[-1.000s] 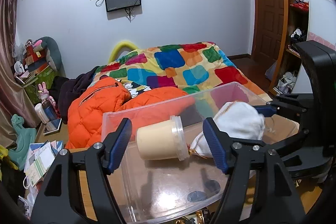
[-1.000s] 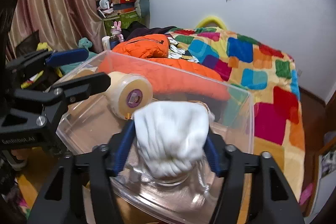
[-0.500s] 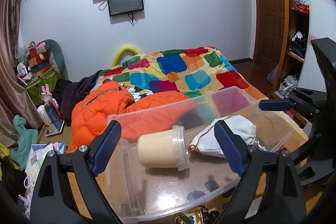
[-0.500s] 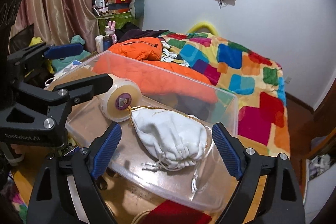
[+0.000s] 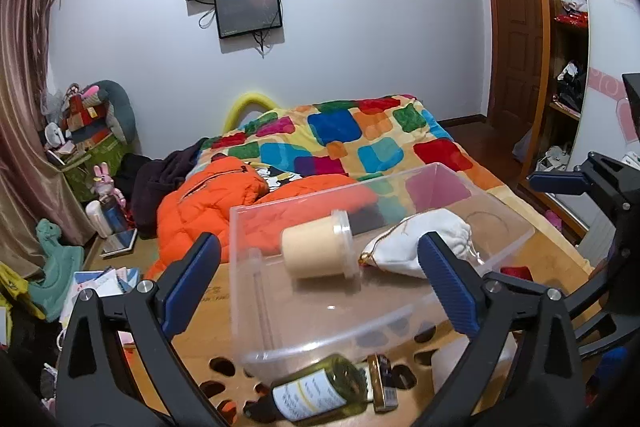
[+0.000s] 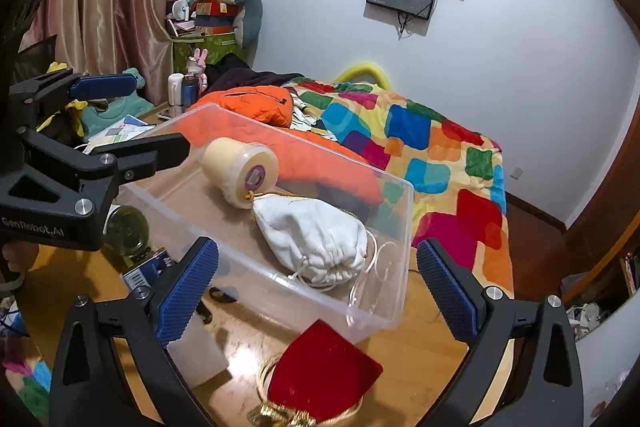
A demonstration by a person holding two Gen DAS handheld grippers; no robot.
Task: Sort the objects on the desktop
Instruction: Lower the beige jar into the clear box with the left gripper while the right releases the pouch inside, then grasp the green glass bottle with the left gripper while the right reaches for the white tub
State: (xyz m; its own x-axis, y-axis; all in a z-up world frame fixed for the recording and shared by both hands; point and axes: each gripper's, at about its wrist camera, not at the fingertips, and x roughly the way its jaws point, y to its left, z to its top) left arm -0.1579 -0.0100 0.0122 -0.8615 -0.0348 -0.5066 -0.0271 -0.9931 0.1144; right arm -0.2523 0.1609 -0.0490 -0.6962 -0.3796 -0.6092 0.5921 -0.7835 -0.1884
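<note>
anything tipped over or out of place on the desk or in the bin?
Two things lie on their sides: the cream jar inside the clear bin, its lid touching the white pouch, and an oil bottle on the desk against the bin's near wall. A red pouch sits outside the bin. Nothing spilled.

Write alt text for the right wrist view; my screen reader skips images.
A clear plastic bin on a wooden desk holds a cream jar on its side and a white drawstring pouch. The open right gripper frames it, empty; a red pouch lies outside, nearer the camera.
</note>
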